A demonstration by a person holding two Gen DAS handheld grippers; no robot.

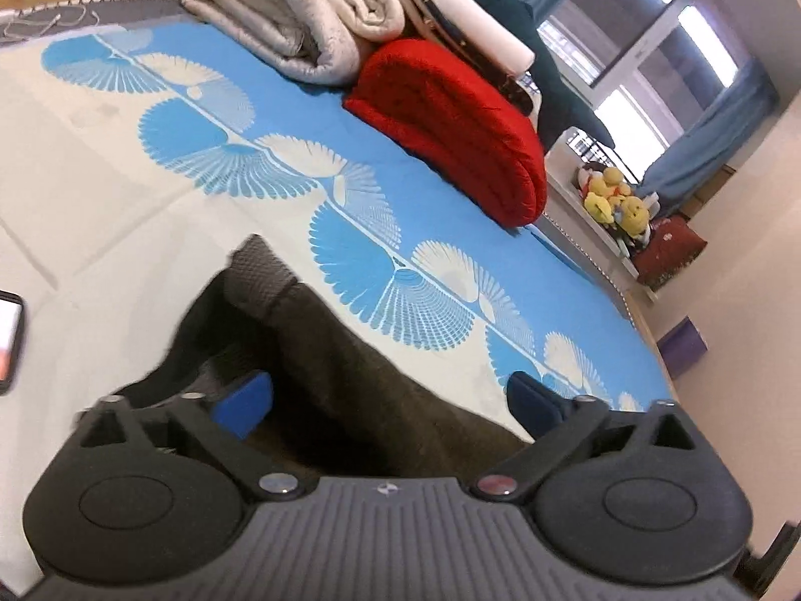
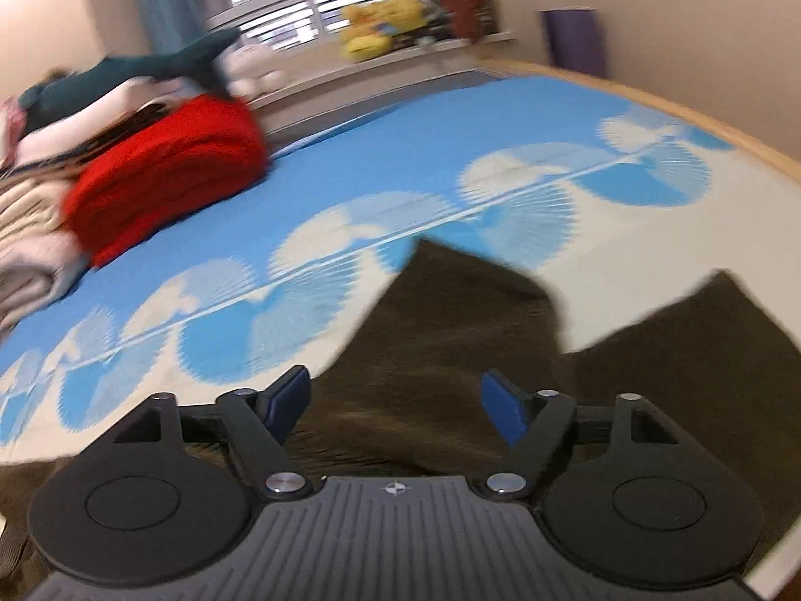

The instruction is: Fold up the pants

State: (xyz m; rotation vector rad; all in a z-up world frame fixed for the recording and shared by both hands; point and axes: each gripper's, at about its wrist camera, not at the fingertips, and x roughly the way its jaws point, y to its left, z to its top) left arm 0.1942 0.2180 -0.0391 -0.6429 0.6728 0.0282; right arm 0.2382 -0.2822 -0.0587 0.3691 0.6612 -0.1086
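Left gripper: seen from its own wrist camera with the jaws spread wide; the blue fingertips stand well apart and nothing is pinched between them.
Right gripper: jaws likewise parted, both blue pads clear of the cloth that lies beneath them; this view is blurred.
Pants: dark brown fabric spread on the bed, directly below and ahead of both grippers; in the left view a ribbed waistband or cuff edge is seen at the far end, and in the right view two pointed corners of cloth are shown, separated by a strip of sheet.
Bed sheet: cream and blue, printed with a row of fan-shaped motifs along the colour boundary.
Red blanket: folded, placed on the blue part of the sheet, well apart from the pants.
Grey-white quilt: rolled, set just beside the red blanket.
Phone: partly cut off at the left edge, lying on the cream area.
Plush toys: yellow, grouped on a ledge below the window.
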